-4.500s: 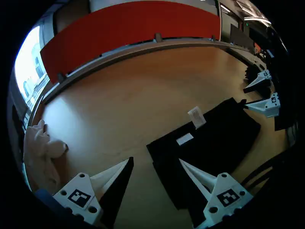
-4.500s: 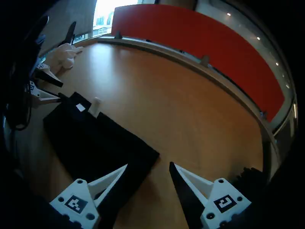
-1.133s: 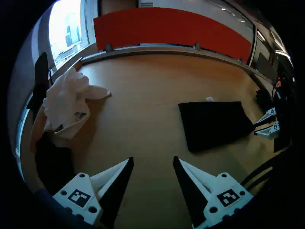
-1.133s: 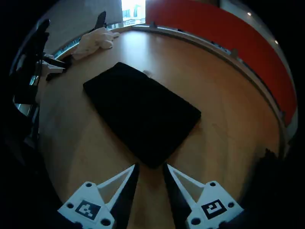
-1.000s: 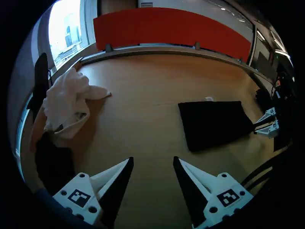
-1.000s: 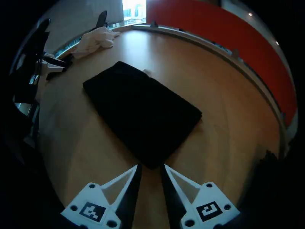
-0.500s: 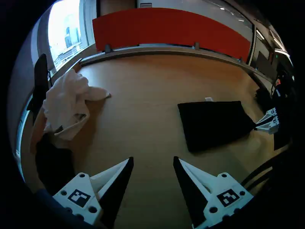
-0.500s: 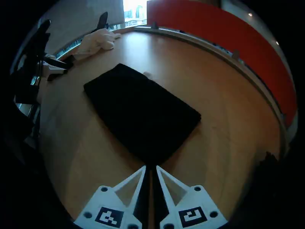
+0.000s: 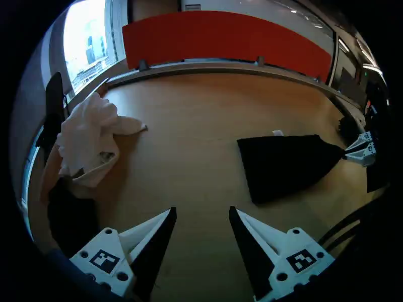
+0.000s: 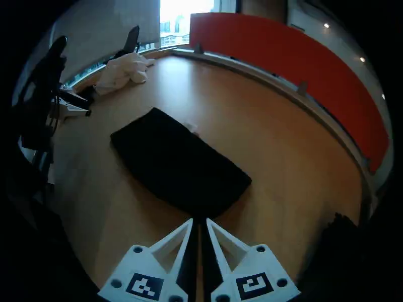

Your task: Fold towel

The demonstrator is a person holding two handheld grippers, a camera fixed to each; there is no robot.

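The black towel (image 10: 176,161) lies flat on the big wooden table (image 10: 282,151), folded into a neat shape with four sides. The right gripper (image 10: 199,221) has its two fingers squeezed almost all the way together, and the near corner of the towel is caught between them. In the left gripper view you can see that corner pulled out into a sharp point, lifted a little where the right gripper pinches it, while the rest of the towel rests on the wood. A little white tag (image 10: 191,126) pokes out at the far edge of the towel. The left gripper (image 9: 201,211) has its fingers wide apart and holds nothing; there is just bare table between them. It hangs over the table well away from the towel, which sits ahead of it and off to the right in its own view. On the far left side of the table there is a bunched-up white cloth (image 9: 88,138), well apart from the towel. Just below it in the left gripper view sits a dark thing (image 9: 70,221), but it is too dark to tell what it is. A long red board (image 9: 226,38) runs along the back edge of the table, and a bright window (image 9: 85,43) is beside it.
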